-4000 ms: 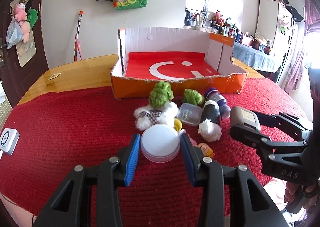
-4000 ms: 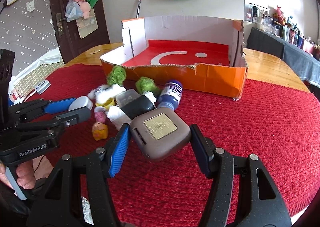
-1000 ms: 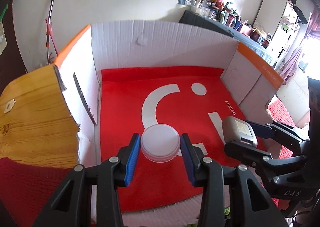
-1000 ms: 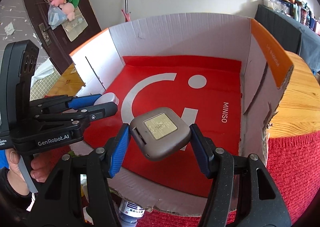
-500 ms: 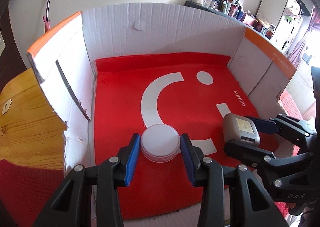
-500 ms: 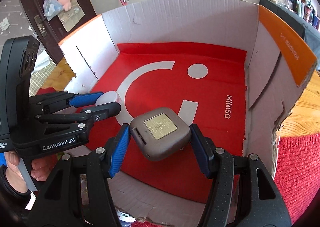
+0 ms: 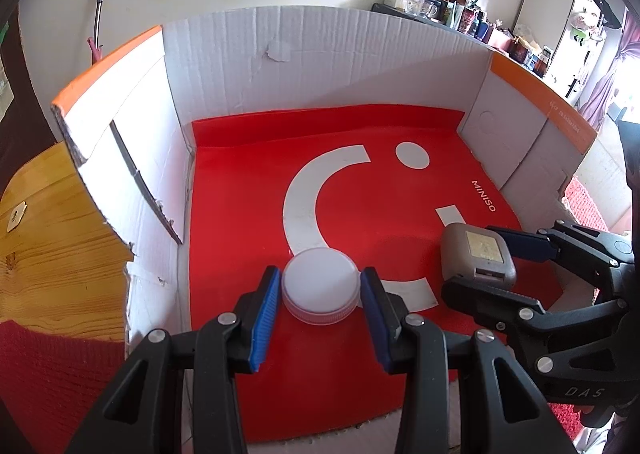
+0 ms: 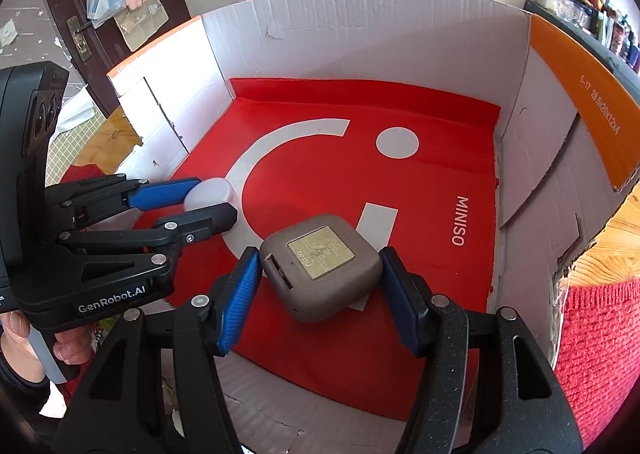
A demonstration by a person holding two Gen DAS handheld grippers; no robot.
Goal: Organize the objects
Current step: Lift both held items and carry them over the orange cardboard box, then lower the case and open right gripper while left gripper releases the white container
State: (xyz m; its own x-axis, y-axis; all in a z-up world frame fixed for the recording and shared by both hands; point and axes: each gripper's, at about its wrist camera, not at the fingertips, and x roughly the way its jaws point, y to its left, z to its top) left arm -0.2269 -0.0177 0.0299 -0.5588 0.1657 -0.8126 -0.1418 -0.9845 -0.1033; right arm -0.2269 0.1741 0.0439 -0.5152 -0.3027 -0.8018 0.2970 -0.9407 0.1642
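Observation:
My left gripper (image 7: 319, 296) is shut on a round white lidded jar (image 7: 319, 284), held low over the red floor of the cardboard box (image 7: 256, 54). In the right wrist view that jar (image 8: 208, 192) shows between the left gripper's (image 8: 200, 200) blue pads. My right gripper (image 8: 320, 278) is shut on a grey-brown square case (image 8: 320, 262) with a gold plate on top, also inside the box (image 8: 360, 34) near its front. The left wrist view shows this case (image 7: 476, 254) at the right, in the right gripper (image 7: 480, 260).
The box has white inner walls, orange rims and a red floor (image 7: 360, 182) with a white smile mark. Wooden tabletop (image 7: 52, 230) and red woven cloth (image 8: 592, 354) lie outside it. A hand (image 8: 24, 338) holds the left gripper's handle. A broom (image 7: 98, 14) leans on the wall.
Both grippers came from the pile on the red cloth into the box with their objects. Over the last second they shifted slightly further in and lower; both grips are unchanged.

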